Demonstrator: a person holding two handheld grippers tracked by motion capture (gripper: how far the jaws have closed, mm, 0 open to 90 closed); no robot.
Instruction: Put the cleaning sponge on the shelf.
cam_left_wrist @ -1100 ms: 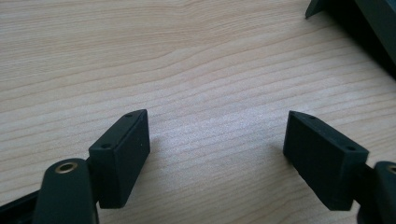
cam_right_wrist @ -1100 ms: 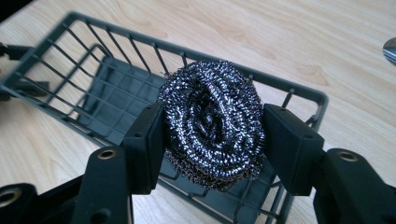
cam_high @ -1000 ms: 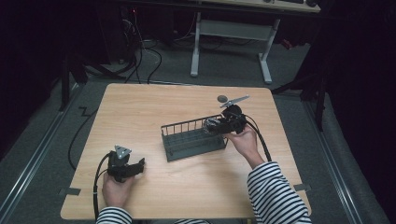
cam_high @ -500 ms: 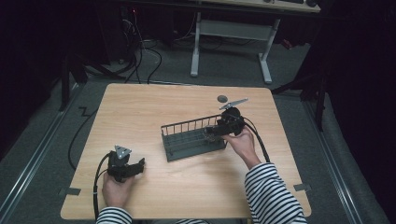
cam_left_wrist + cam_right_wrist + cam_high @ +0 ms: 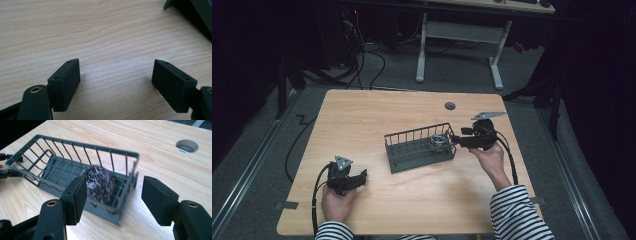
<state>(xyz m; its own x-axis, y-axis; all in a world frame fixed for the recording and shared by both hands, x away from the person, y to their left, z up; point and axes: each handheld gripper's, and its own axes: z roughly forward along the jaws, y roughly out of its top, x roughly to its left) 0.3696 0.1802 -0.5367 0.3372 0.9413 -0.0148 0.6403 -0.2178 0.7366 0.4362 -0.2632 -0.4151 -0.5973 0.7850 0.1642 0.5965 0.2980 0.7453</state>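
Steel-wool scourer point(image 5: 439, 141) now lies in the grey wire basket point(image 5: 412, 150), at its 3 o'clock end; earlier it sat between the right gripper's jaws. Right gripper point(image 5: 458, 141) has backed off toward 3 o'clock, jaws just closing, apart, nothing between. Left gripper point(image 5: 360, 176) unmoved on the desk point(image 5: 377, 110), jaws apart, empty.

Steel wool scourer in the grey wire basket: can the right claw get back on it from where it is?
Probably yes. The right claw is open just outside the grey wire basket, whose top is open, but must clear the rim to reach the steel wool scourer.
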